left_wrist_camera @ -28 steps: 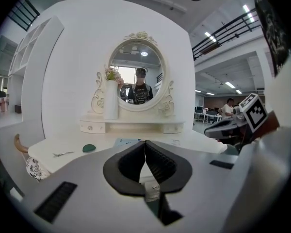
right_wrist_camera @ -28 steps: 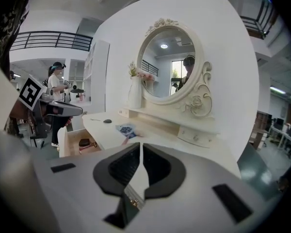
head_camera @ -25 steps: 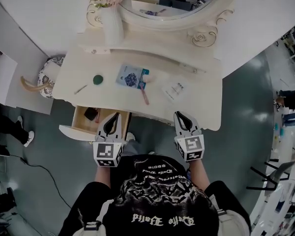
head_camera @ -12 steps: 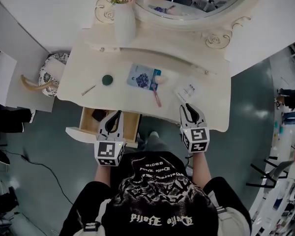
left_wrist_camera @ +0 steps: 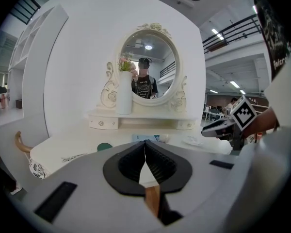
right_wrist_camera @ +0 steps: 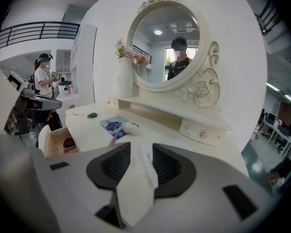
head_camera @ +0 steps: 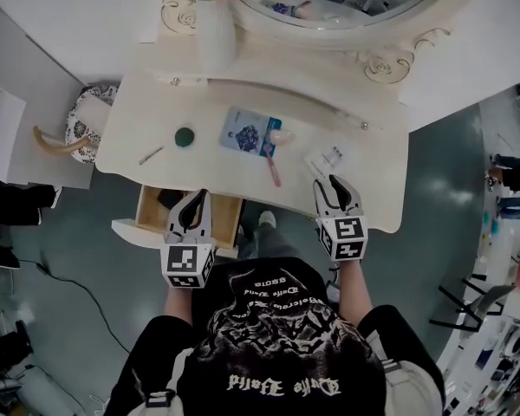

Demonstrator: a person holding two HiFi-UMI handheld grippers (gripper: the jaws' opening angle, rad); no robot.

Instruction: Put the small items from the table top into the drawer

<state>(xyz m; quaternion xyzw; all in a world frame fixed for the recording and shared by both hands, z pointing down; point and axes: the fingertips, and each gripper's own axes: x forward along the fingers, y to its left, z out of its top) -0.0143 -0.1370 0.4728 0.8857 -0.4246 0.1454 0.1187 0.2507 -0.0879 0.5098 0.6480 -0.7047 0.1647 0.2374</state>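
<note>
right claw [head_camera: 333,185] has just been opening, grips nothing; small clear flat packet [head_camera: 327,158] lies just beyond its tips, lengthwise along the gap (left claw [head_camera: 197,199] pinched together, farther off).

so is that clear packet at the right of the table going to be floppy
Probably floppy: the clear packet looks thin and lies flat on the table. Likely light too, so a push might just slide it over the smooth top. Lying that flat, its edge may be hard to get a jaw under.
</note>
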